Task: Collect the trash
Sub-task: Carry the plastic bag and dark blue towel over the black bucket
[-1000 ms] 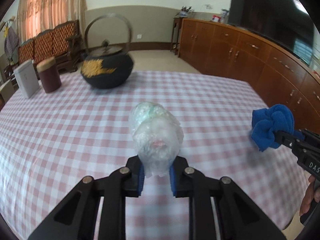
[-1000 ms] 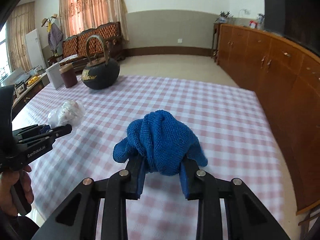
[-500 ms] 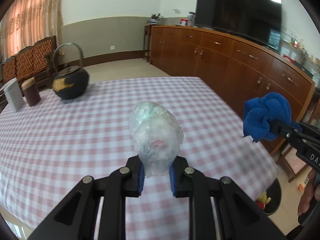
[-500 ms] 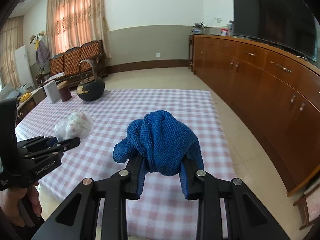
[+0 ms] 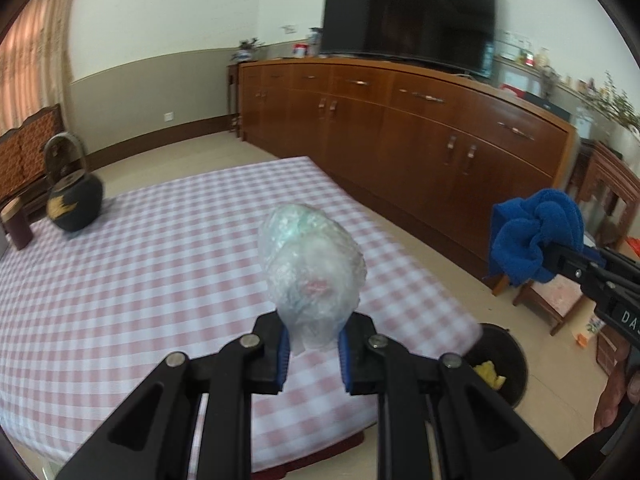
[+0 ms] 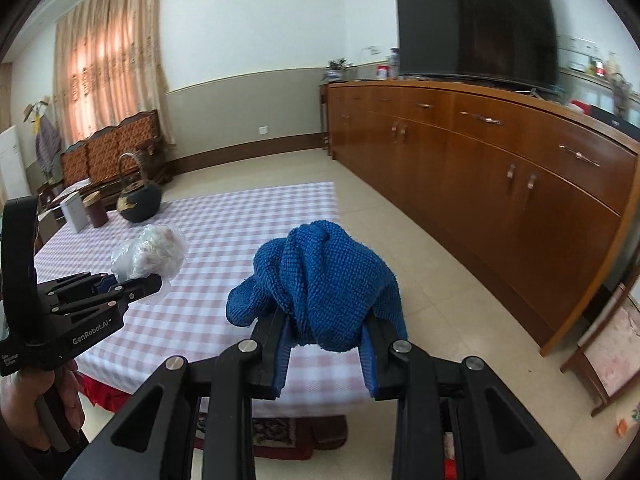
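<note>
My left gripper point(image 5: 312, 354) is shut on a crumpled clear plastic bag point(image 5: 312, 268) and holds it in the air above the near edge of the checked table point(image 5: 160, 264). The bag also shows in the right wrist view point(image 6: 150, 254). My right gripper point(image 6: 326, 360) is shut on a bunched blue cloth point(image 6: 320, 276), held off the table's right side; the cloth shows in the left wrist view point(image 5: 534, 236). A dark round bin point(image 5: 498, 364) with yellow scraps inside stands on the floor below the table's right corner.
A black iron kettle point(image 5: 74, 200) and a brown canister point(image 5: 16, 224) stand at the table's far left. A long wooden sideboard point(image 5: 420, 128) with a television point(image 5: 408, 12) runs along the right wall. A wooden stool point(image 5: 552, 292) stands at the right.
Both grippers have drawn back and risen from the table and swung right, keeping their loads. The floor bin has come into the left wrist view.
</note>
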`<state>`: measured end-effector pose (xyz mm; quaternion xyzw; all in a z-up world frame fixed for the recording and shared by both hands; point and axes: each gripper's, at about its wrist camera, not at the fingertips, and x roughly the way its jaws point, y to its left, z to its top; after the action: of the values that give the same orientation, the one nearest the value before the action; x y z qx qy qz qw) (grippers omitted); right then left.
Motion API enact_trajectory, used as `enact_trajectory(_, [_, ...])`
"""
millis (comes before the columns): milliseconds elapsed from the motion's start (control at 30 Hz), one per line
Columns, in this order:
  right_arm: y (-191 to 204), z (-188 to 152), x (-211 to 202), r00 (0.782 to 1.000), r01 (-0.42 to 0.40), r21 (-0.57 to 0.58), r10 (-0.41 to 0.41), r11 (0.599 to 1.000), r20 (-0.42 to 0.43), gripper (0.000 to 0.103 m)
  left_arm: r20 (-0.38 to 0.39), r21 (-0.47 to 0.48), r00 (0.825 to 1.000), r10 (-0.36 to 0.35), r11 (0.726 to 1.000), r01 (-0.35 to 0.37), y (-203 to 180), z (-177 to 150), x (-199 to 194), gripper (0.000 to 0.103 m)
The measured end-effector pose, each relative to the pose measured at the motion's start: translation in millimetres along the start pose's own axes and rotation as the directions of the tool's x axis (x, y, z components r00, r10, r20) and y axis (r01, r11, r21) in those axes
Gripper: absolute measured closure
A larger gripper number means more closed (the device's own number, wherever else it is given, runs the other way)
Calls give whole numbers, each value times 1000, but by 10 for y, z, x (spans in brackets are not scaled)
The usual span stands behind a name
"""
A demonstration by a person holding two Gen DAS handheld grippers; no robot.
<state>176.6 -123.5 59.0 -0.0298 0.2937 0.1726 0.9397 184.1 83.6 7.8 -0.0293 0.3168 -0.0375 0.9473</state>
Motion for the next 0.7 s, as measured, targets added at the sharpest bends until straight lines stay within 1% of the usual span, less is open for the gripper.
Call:
enact_trajectory(100, [-166, -50, -148, 999, 31, 18, -32, 999, 14, 72, -1, 25, 1000, -31, 999, 31, -214, 0, 21, 82])
enact_trajectory(333, [-630, -235, -423, 994, 108, 75, -110, 991, 15, 72, -9, 72, 994, -109, 991, 110, -703, -13, 102, 83])
enact_trajectory(567, [-1089, -467, -627, 984, 179, 120, -180, 976, -7, 72, -35, 126, 982, -188, 973, 191, -1249, -58, 195, 83])
enact_trajectory(700, [-1298, -584, -696, 979, 202, 139, -201, 969, -19, 72, -54, 152, 973, -224, 961, 229, -1507, -106, 237, 83])
